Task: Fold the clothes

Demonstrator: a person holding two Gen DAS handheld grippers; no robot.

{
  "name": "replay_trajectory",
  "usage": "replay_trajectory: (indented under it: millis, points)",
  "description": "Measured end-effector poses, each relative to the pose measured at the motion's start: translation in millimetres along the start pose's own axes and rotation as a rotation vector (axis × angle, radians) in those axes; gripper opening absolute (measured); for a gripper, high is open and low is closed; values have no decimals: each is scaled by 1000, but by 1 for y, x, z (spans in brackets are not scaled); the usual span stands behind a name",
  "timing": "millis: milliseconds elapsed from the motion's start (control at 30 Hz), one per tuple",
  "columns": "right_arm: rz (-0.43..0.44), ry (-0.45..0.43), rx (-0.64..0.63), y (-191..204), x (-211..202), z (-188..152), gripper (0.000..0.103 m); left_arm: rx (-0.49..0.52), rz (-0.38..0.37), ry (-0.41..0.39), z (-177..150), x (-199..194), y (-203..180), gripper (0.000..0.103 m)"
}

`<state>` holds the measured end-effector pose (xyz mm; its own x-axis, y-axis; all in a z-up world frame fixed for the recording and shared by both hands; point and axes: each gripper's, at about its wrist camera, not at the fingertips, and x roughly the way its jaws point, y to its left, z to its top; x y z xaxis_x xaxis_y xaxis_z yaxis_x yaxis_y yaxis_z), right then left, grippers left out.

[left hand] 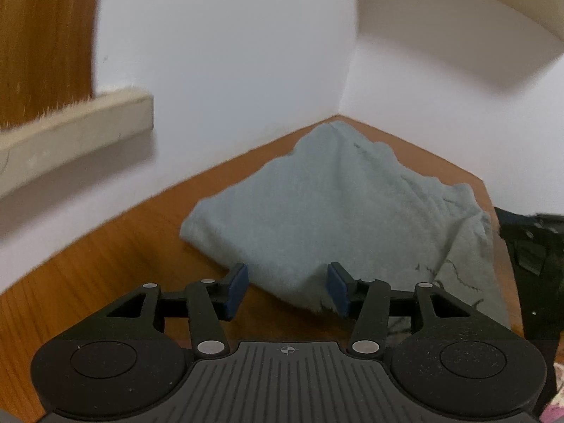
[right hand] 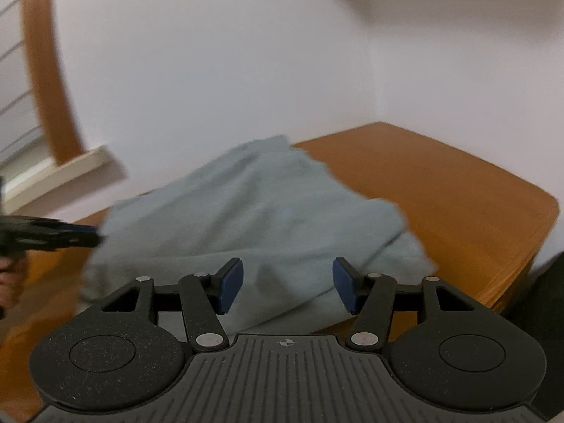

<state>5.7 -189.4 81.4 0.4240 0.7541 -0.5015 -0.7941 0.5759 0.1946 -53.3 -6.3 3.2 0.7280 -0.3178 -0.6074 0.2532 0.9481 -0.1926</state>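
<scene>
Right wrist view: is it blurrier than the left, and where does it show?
Right wrist view: yes, the light blue cloth and table edges smear, and the left gripper is streaked. Left wrist view: the cloth weave is crisper; only the sill is soft; fisheye bends both.

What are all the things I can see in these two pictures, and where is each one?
garment: one, pale blue-grey, folded in a heap on the table, reaching toward the wall corner.
table: one, orange-brown wood, set into the corner of the white walls.
ledge: one, cream, on the wall at the left.
wooden frame: one, orange-brown, rising above the ledge.
shelf: one, cream, high on the right wall.
left gripper: one, black with blue pads, jaws open at the garment's near edge, not pressing it.
right gripper: one, black with blue pads, jaws open above the garment's near side.
hand: one, at the left edge of the right wrist view, holding the left gripper.
</scene>
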Motion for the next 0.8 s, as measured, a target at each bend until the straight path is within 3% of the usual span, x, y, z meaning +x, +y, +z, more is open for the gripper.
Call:
replay_trajectory:
  millis: [233,400,500,567,700,800]
  points:
    - [134,34,-160,88,-8,-10,55,-89,-28,37,1,9,9,59]
    - [170,64,-228,123,-6,-20,54,-123,-47,37,3,17,13,62]
    - [169,90,-260,131,-3,-28,37,-133,-55,22,3,20,12,60]
    - [172,104,-281,135,-2,-34,24,-118,-42,13,2,21,8,54]
    - [183,110,-299,136,-3,-37,16,-105,-16,3,4,21,5,45]
    - [183,116,-316,139,-1,-39,10,-114,-14,-11,7,22,6,26]
